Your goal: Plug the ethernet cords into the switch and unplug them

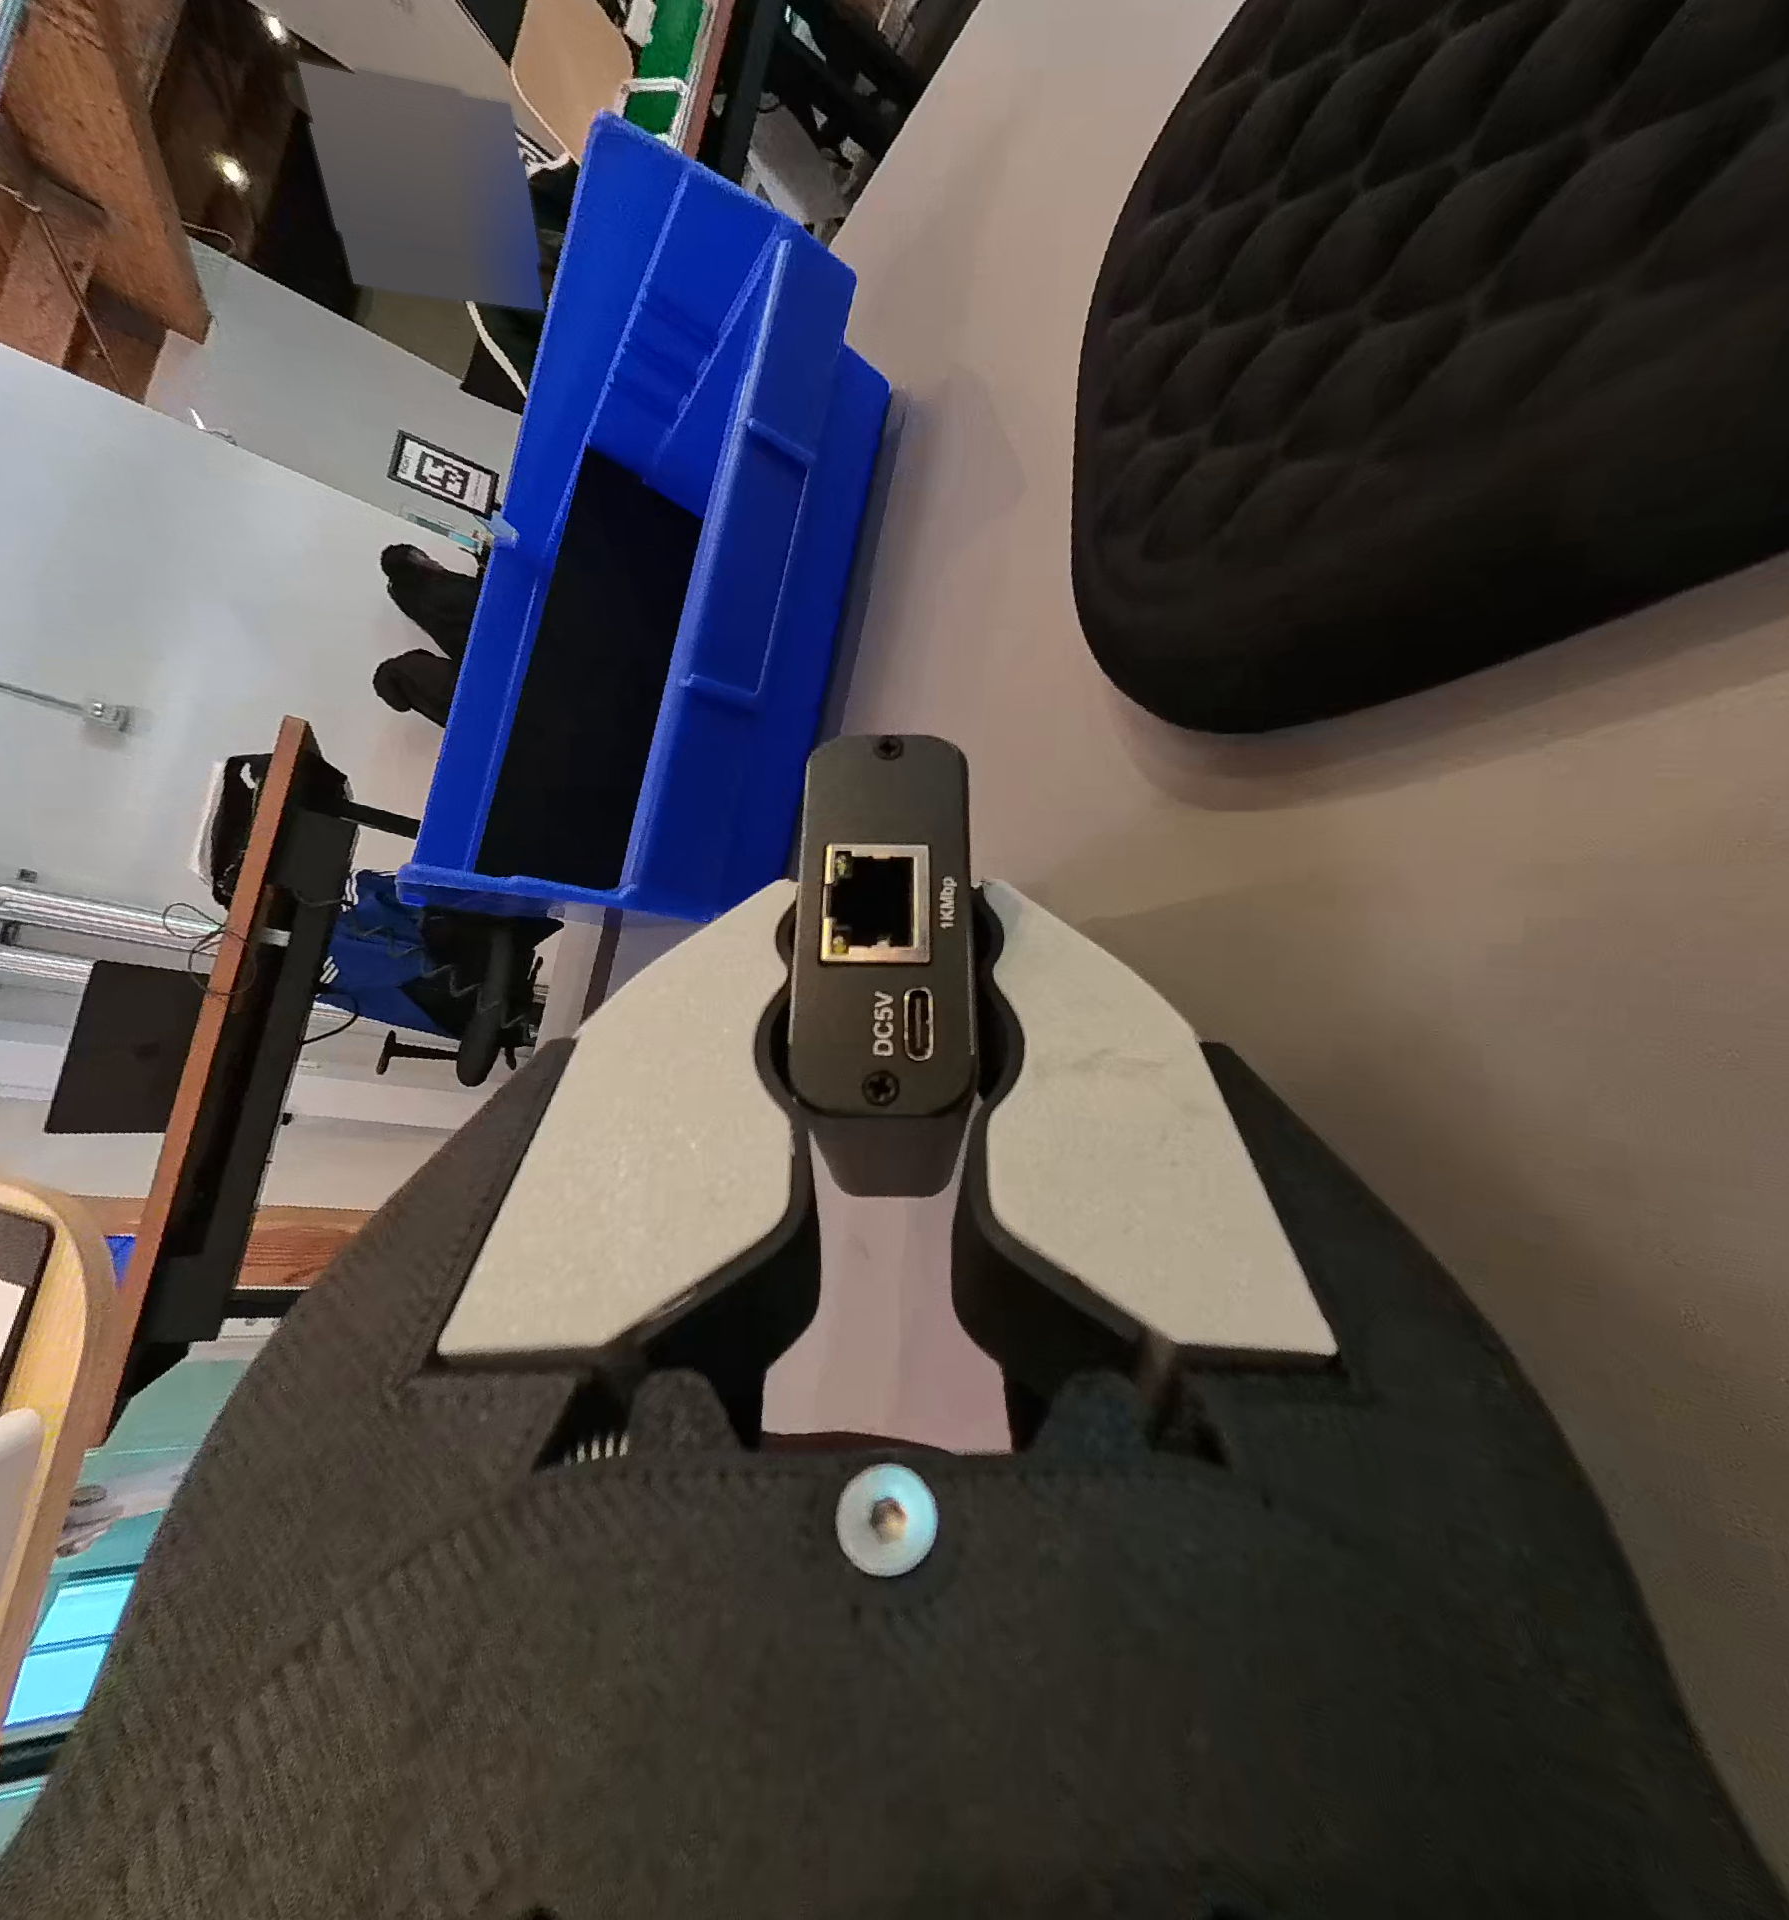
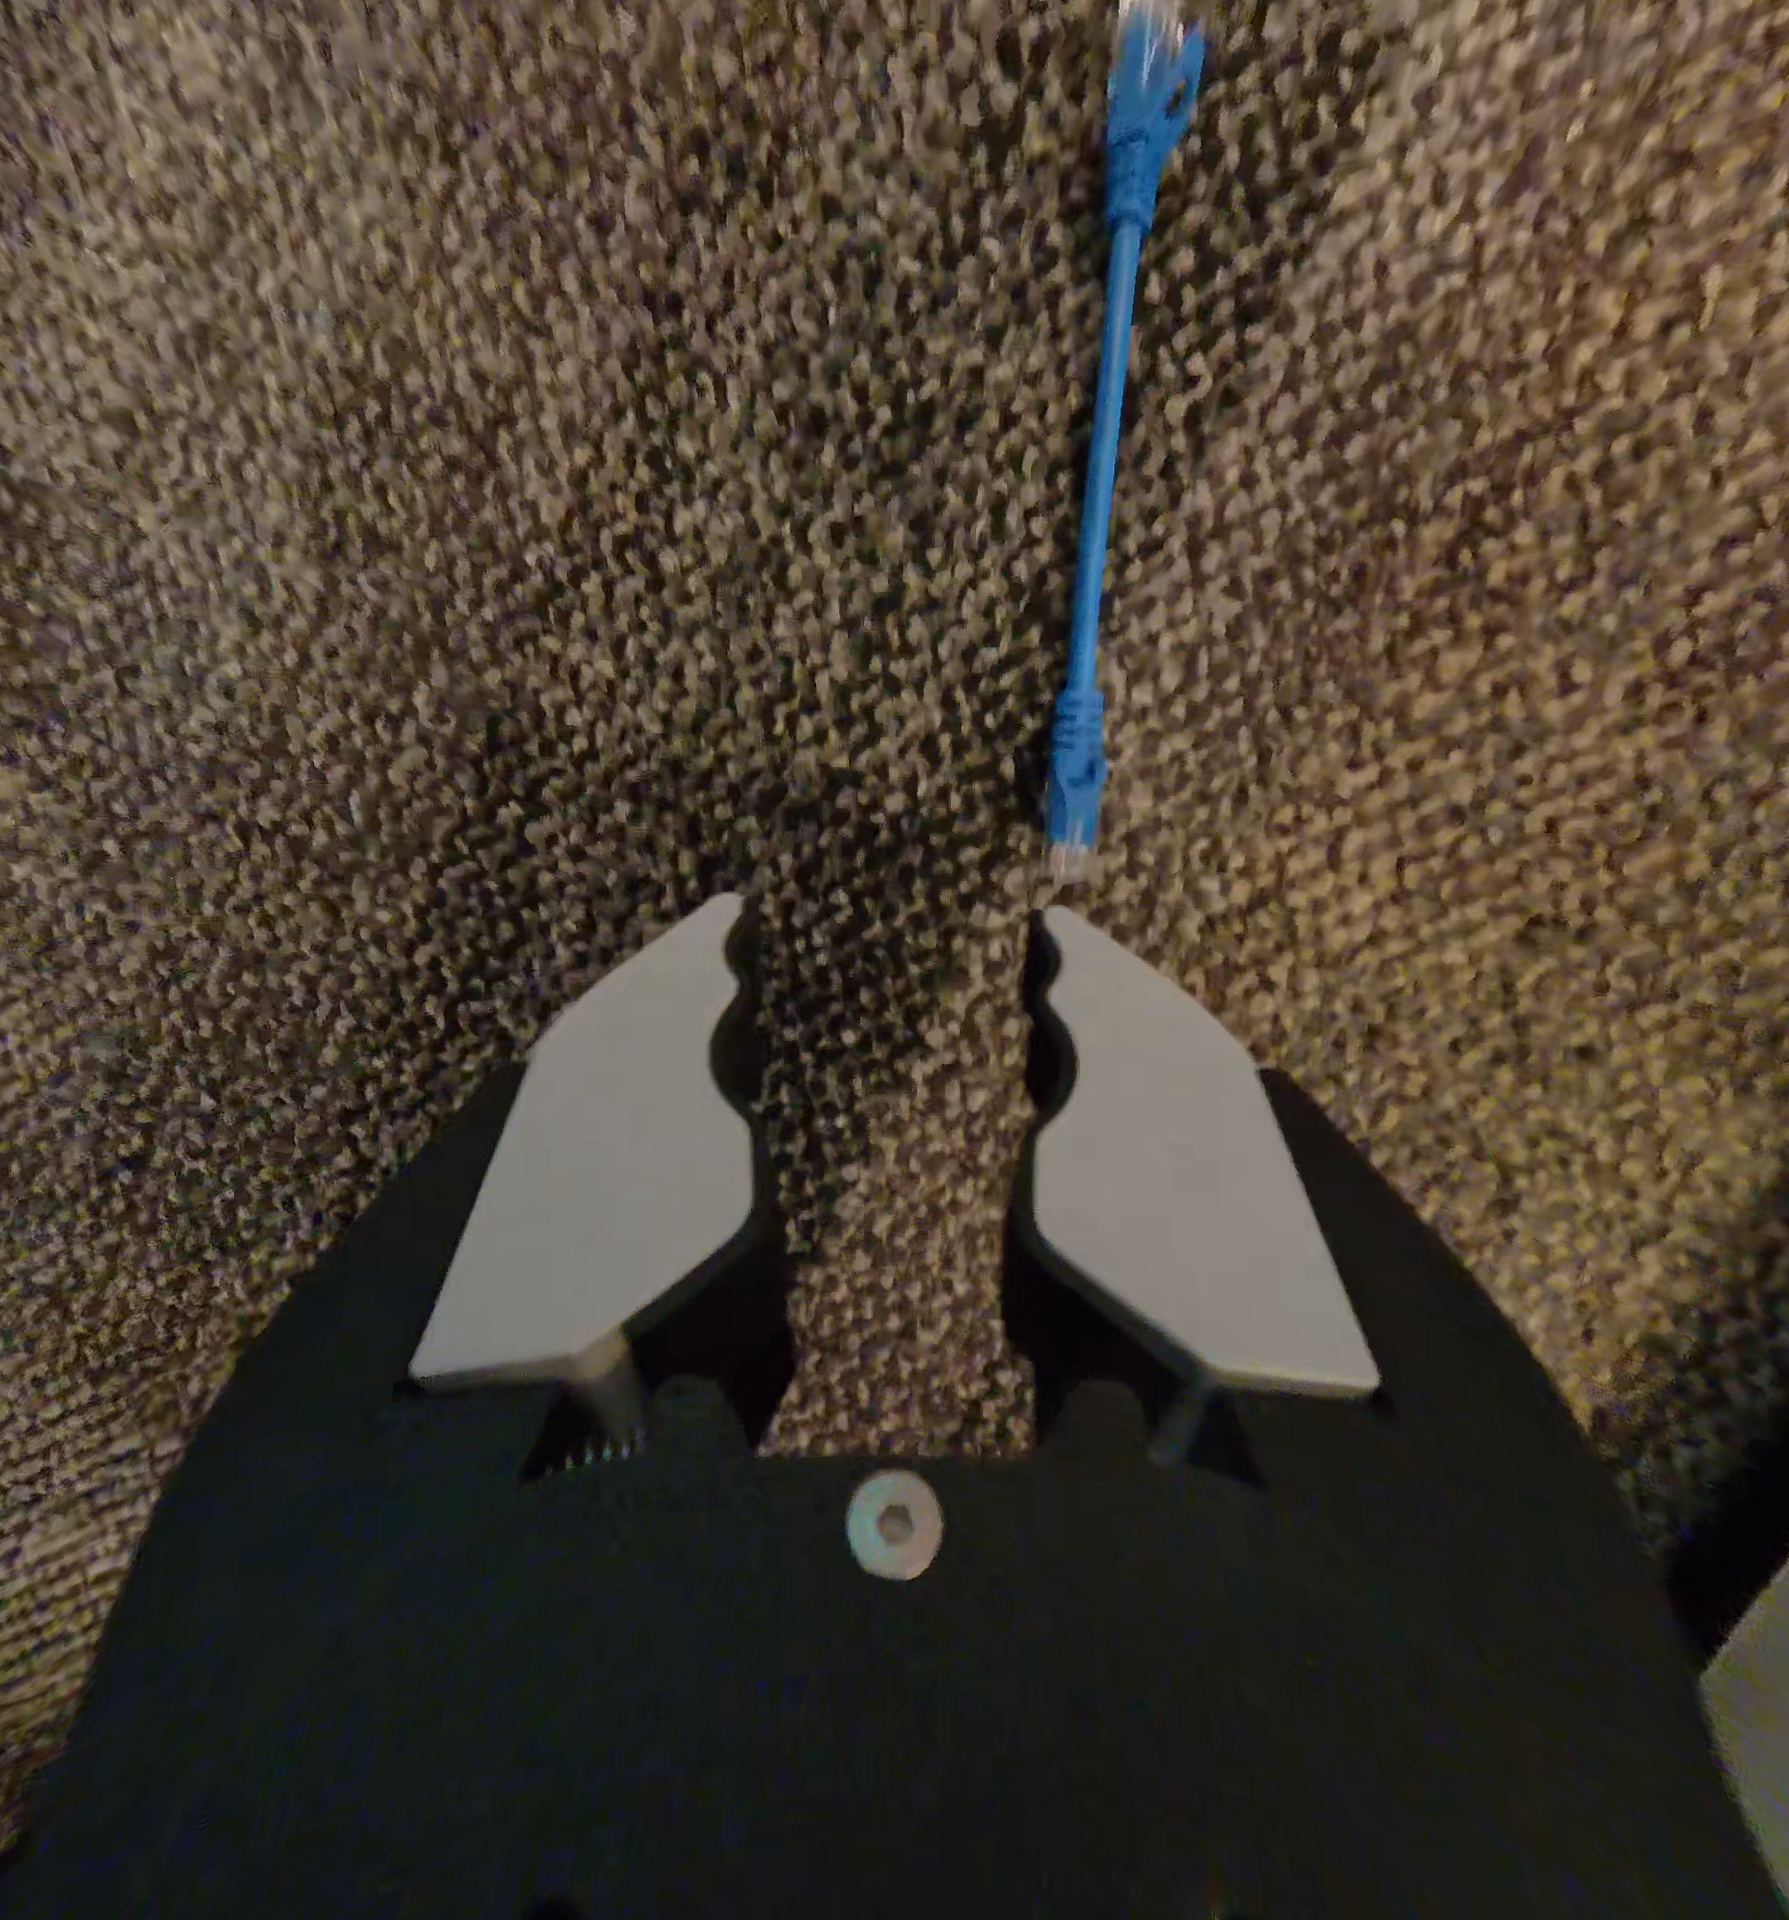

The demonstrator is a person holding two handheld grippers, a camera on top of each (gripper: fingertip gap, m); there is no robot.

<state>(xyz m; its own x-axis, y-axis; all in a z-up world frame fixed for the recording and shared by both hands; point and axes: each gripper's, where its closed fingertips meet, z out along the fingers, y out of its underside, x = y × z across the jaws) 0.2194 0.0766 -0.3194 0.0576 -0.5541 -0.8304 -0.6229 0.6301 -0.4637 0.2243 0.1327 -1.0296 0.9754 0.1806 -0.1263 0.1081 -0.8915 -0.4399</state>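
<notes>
Between our left gripper's [image 1: 885, 935] grey fingers [image 1: 661, 1091] sits the black switch [image 1: 885, 925], pinched on both flanks, its end face toward the camera with one empty network port [image 1: 872, 902] and a smaller slot below it. Nothing is plugged in yet, we judge.

The blue cord [image 2: 1103, 457] lies on the speckled carpet [image 2: 454, 520], its near plug [image 2: 1072, 790] just beyond the tip of our right gripper's [image 2: 890, 914] right finger [image 2: 1160, 1143] and off to one side of the gap. That gripper is spread and holds nothing.

The risks, as we see them: closing here would catch carpet or clip the plug end and skid it away. Grabbing the thin cable instead of the plug would leave the plug floppy at the port. The switch could also twist in its pinch under insertion force.

Beyond lie a blue bin [image 1: 661, 540] and a black cushion [image 1: 1492, 364] on the pale table [image 1: 1441, 1039].
</notes>
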